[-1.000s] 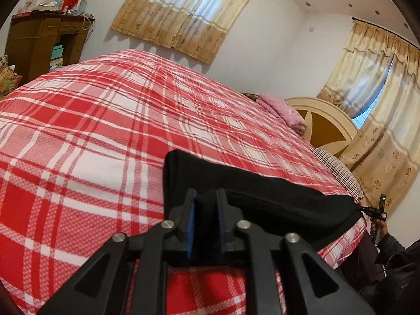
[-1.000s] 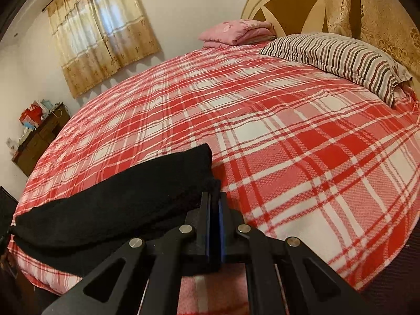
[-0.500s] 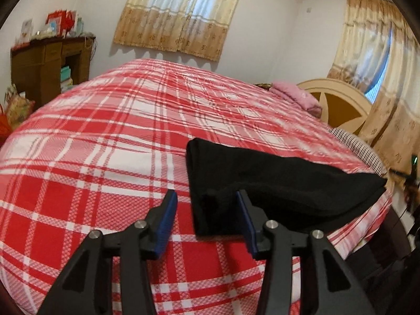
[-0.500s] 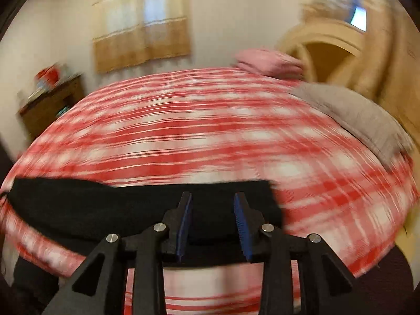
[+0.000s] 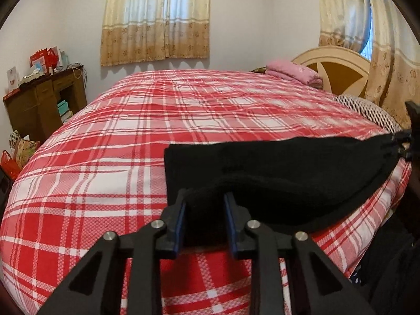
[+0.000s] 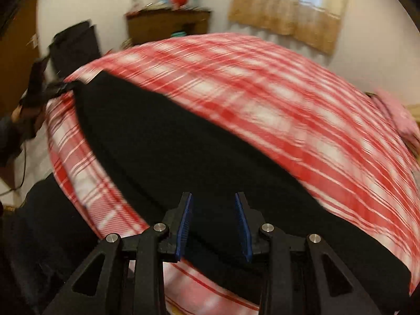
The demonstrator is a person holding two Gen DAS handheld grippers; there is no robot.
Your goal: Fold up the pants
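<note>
The black pants (image 5: 288, 168) lie folded into a long, narrow band on the red plaid bed (image 5: 131, 136), along its near edge. The fabric is plain, dark and thick. One short end is squared off; the opposite end tapers toward the bed's edge.

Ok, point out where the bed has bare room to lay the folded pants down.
Free: the wide red plaid bedspread between the black pants, the brown wooden desk side and the curtained window wall. Crowded: the headboard end, with folded pink bedding and a striped pillow, and the near edge under the pants.
</note>
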